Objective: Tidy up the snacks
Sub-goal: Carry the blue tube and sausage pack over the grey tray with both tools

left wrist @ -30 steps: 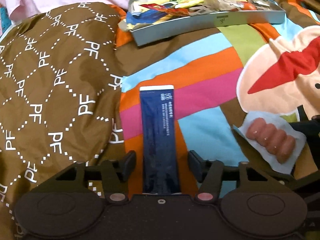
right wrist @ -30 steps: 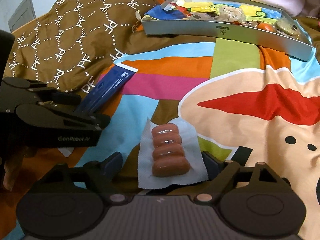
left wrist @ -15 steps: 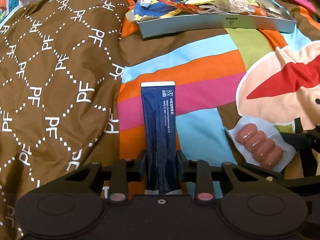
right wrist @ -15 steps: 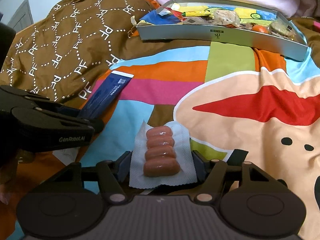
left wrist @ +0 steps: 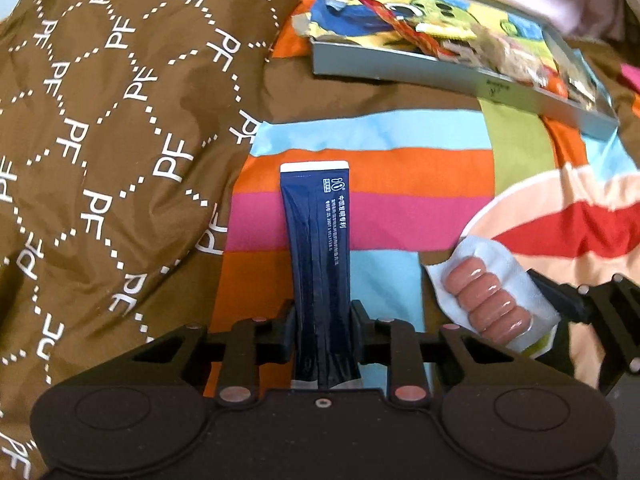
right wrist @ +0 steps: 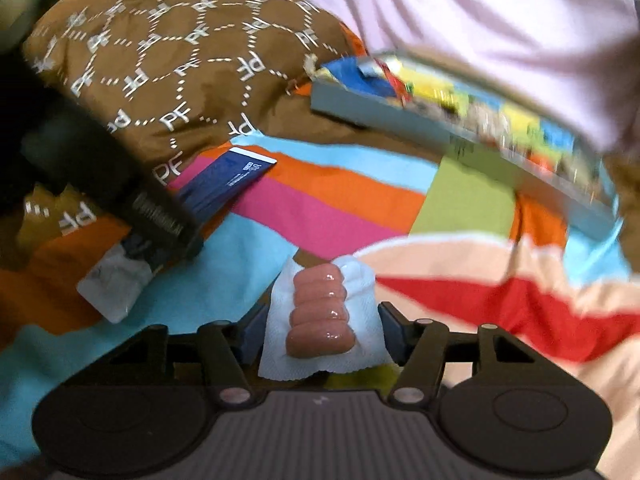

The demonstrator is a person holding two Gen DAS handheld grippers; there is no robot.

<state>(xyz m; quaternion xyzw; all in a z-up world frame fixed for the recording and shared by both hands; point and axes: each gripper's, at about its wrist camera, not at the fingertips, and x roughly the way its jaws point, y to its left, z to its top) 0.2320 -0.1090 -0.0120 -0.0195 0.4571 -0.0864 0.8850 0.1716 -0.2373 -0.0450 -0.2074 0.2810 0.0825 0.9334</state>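
1. Step in hand, as judged: the pick-up of two snacks at once, one per claw, both bound for the tray at the far side of the bed.
2. Left claw: nearly closed and closing, pressing from both sides on the near end of the dark blue packet. Packet lying flat on the striped blanket, its white end pointing toward the tray, its near end sticking out behind the pads.
3. Right claw: about half open and closing on the sausage pack – clear wrapper with four pink sausages. Pads touching the wrapper edges and bending them up; sausages between the pads.
4. Tray: grey, shallow, already full of bright wrappers, resting against a pink cloth, well apart from both claws.
5. Brown quilt bunched on the left, just beside the blue packet.
6. Next move, as a judgement – finish both grips, lift straight up, carry forward to the tray. Needed: a firm hold, since the wrapper is slippery and only its edges are pinched; a free spot among the wrappers.
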